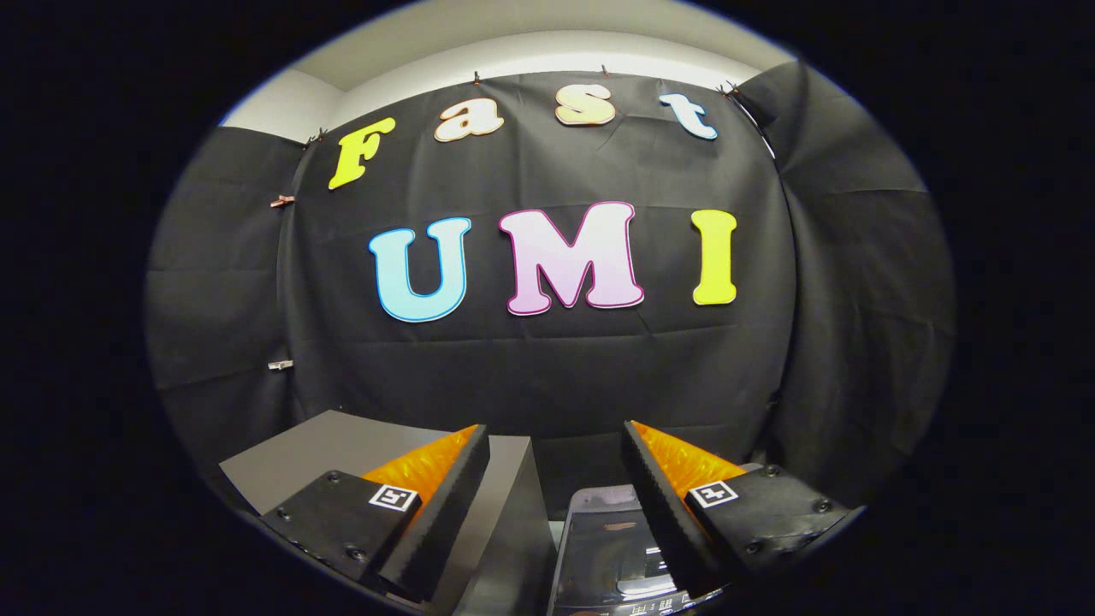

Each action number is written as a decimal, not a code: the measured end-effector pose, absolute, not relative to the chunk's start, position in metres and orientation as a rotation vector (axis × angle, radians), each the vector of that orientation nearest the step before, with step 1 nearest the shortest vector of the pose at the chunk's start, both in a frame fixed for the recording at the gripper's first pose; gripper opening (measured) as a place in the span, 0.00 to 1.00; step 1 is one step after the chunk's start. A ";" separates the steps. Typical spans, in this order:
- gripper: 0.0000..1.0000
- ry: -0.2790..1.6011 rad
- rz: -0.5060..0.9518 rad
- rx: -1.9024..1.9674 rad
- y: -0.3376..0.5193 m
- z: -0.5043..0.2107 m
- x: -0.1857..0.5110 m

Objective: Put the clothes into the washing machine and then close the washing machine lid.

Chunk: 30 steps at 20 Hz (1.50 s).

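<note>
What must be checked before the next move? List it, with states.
1. Fingers open: ok, spread wide apart.
2. Fingers empty: ok, nothing between them.
3. Washer located: ok, a dark glossy top lies low between the fingers, toward the right one.
4. Lid open: cannot tell from this angle.
5. Clothes located: cannot tell.
6. Grey surface beside the left finger free of obstacles: ok on the part that shows.
</note>
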State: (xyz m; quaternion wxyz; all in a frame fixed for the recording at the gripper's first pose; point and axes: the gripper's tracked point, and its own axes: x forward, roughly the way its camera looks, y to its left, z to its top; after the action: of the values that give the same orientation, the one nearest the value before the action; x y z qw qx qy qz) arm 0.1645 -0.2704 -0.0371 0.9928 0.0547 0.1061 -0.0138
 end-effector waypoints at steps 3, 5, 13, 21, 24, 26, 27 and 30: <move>0.99 0.223 -0.019 0.093 -0.269 -0.039 0.165; 0.99 0.222 -0.020 0.098 -0.271 -0.038 0.165; 0.99 0.236 -0.036 0.103 -0.280 -0.043 0.158; 0.99 0.243 -0.075 0.112 -0.299 -0.045 0.162; 0.99 0.237 -0.074 0.099 -0.298 -0.043 0.163; 0.99 0.237 -0.065 0.094 -0.293 -0.042 0.164; 0.99 0.237 -0.060 0.090 -0.290 -0.041 0.165; 0.99 0.224 -0.045 0.079 -0.284 -0.034 0.166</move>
State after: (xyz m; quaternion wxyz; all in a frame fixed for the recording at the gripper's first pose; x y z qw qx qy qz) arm 0.1656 -0.2841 -0.0341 0.9927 0.0395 0.1115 -0.0223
